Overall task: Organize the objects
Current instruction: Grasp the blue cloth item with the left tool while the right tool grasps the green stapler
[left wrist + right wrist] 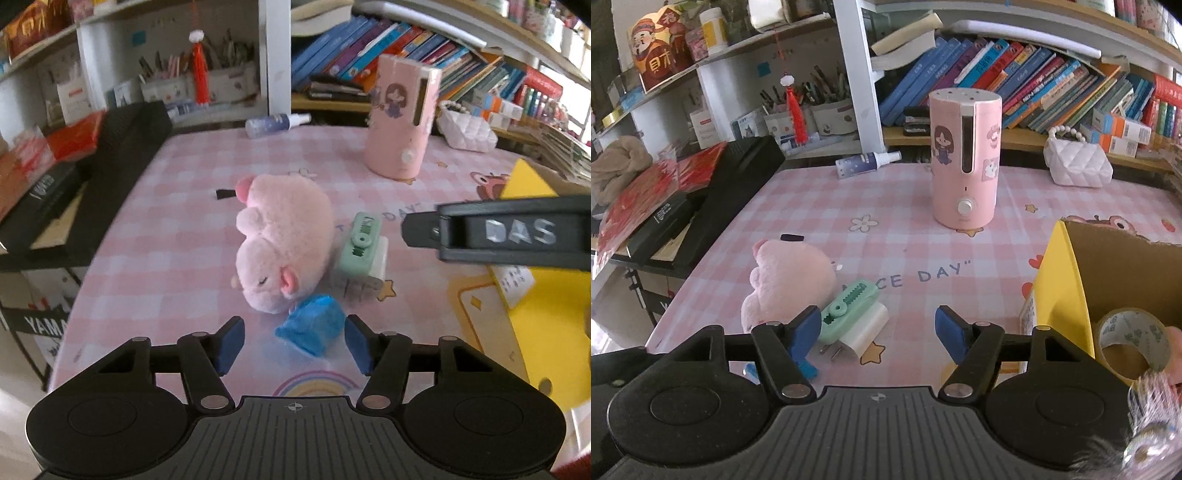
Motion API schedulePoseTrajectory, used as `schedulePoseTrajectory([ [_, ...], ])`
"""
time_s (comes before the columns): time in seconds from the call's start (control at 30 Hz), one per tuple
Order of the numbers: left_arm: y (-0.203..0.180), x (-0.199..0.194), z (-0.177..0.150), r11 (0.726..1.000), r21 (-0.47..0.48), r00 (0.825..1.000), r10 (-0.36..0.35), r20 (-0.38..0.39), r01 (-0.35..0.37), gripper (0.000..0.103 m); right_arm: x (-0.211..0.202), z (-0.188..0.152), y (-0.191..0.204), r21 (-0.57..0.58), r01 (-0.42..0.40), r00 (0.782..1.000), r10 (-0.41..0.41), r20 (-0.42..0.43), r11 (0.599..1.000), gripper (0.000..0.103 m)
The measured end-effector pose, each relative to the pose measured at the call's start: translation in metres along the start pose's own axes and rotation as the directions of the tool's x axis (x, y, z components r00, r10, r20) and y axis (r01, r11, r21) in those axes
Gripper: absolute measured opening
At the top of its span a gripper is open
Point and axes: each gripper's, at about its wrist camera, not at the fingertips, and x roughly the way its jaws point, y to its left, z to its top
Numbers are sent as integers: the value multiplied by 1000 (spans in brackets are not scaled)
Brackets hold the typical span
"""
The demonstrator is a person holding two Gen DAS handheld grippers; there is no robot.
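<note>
The blue packet (312, 330) lies on the surface (177, 229), touching the plush (284, 243) and just beside the green clip (360, 245). The left claw (295, 341) is held spread around the packet; the right pad sits near it, but contact cannot be confirmed. If the jaws are closed off-centre, the soft packet may be squeezed out or the plush nudged. The right claw (877, 332) is held spread and empty, pitched down over the surface beside the box (1108, 280).

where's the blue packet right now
In the left wrist view the blue packet lies on the pink checked table, just in front of the plush pig, between the left tongs' open pads.
</note>
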Motion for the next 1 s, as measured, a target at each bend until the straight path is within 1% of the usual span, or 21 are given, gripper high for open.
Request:
schedulePoseTrajectory([
  [0.13, -1, 20, 3, 999, -34, 999, -26, -44, 24, 58, 7, 2, -2, -1, -7, 1000, 7, -17, 1000, 67],
  [0.2, -1, 26, 1, 998, -48, 997, -46, -62, 43, 39, 10, 3, -2, -2, -11, 1000, 11, -24, 1000, 67],
  [0.23, -1, 28, 1, 997, -56, 996, -59, -71, 55, 34, 11, 4, -2, -4, -12, 1000, 12, -26, 1000, 67],
  [0.27, -1, 29, 0, 996, -61, 995, -67, -71, 63, 25, 13, 4, -1, -5, -13, 1000, 13, -28, 1000, 67],
  [0.43, 9, 17, -2, 992, -90, 994, -95, -52, 90, 23, 21, 6, 3, -9, -31, 999, 30, -45, 999, 67],
  [0.57, 20, 1, -8, 990, -124, 996, -78, -46, 72, 22, 32, 9, 11, -10, -40, 997, 39, -63, 999, 67],
  [0.63, 27, -7, -11, 987, -151, 997, -70, -46, 62, 22, 40, 11, 17, -25, -29, 997, 27, -67, 999, 66],
  [0.7, 33, -13, -13, 986, -162, 998, -49, -40, 42, 22, 49, 12, 21, -33, -7, 997, 5, -74, 999, 61],
  [0.73, 35, -16, -15, 986, -162, 999, -34, -33, 28, 22, 55, 13, 21, -24, -5, 997, 3, -82, 1000, 57],
  [0.8, 41, -21, -15, 986, -165, 1000, -12, -29, 7, 22, 64, 14, 22, -10, -10, 996, 9, -93, 1000, 53],
  [0.83, 44, -22, -15, 986, -169, 1000, -4, -29, -1, 22, 69, 15, 24, -17, -6, 995, 5, -103, 1000, 52],
  [0.87, 46, -24, -16, 985, -171, 1000, 1, -30, -6, 22, 74, 14, 26, -25, -2, 993, -1, -118, 1000, 47],
  [0.93, 47, -26, -17, 985, -171, 1000, 9, -29, -14, 22, 81, 12, 29, -50, 9, 991, -16, -131, 999, 42],
  [1.0, 49, -30, -18, 985, -175, 1000, 11, -23, -15, 22, 80, 9, 31, -83, 15, 992, -25, -121, 996, 23],
])
